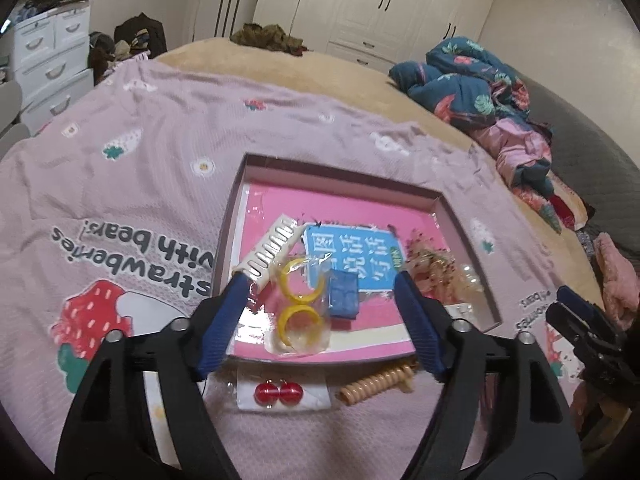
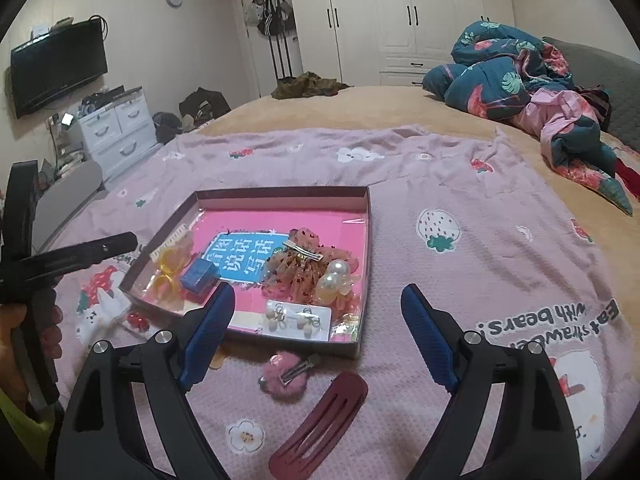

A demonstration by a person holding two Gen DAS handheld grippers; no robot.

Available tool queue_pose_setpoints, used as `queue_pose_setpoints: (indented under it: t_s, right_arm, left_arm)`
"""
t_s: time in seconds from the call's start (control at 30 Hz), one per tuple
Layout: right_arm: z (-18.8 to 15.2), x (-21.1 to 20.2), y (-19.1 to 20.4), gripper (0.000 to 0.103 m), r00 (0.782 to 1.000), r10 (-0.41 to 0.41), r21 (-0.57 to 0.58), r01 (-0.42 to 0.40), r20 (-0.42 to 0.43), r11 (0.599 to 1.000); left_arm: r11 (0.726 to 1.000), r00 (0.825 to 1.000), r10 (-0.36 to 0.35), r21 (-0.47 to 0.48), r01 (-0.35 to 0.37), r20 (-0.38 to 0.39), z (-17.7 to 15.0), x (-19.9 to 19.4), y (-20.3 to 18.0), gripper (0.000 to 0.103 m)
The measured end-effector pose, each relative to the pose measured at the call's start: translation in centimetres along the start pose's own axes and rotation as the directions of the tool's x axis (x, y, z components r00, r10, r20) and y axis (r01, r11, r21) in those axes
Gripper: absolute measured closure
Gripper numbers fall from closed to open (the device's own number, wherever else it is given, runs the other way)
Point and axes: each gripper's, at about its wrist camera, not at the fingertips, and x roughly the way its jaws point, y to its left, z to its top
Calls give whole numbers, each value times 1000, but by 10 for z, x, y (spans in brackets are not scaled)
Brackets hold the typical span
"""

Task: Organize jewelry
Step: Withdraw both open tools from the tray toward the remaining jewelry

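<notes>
A shallow pink-lined tray (image 1: 344,168) lies on the lilac strawberry blanket. It holds a white comb clip (image 1: 272,252), bagged yellow rings (image 1: 300,308), a small blue box (image 1: 342,294), an orange tulle clip (image 2: 300,264), a pearl piece (image 2: 334,276) and a card of pearl earrings (image 2: 298,318). My left gripper (image 1: 320,280) hovers open over the tray's near left part, nothing between its fingers. My right gripper (image 2: 318,292) stands open above the tray's near edge, empty. In front of the tray lie red ball earrings (image 1: 280,394), a tan spiral tie (image 1: 376,384), a pink fuzzy clip (image 2: 286,372) and a dark red clip (image 2: 320,428).
The blanket (image 2: 480,200) covers a tan bed. A crumpled blue floral quilt (image 2: 520,76) lies at the far right. White drawers (image 2: 116,132), a wall television (image 2: 56,68) and wardrobes (image 2: 400,12) stand beyond the bed. A hand (image 2: 24,340) shows at the left edge.
</notes>
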Motion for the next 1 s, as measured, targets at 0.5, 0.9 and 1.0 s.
queue_pose_setpoints:
  t_s: [0.5, 0.9, 1.0]
  right_arm:
    - [-8, -44, 15, 19, 999, 31, -48, -29, 35, 998]
    - [-24, -49, 29, 17, 998, 57, -61, -57, 9, 996]
    - [-31, -43, 32, 17, 998, 61, -60, -62, -13, 996]
  left_arm:
    - [1000, 998, 17, -11, -16, 67, -15, -53, -2, 10]
    - [999, 998, 47, 12, -47, 40, -42, -66, 2, 10]
    - [998, 998, 58, 13, -58, 27, -49, -65, 5, 10]
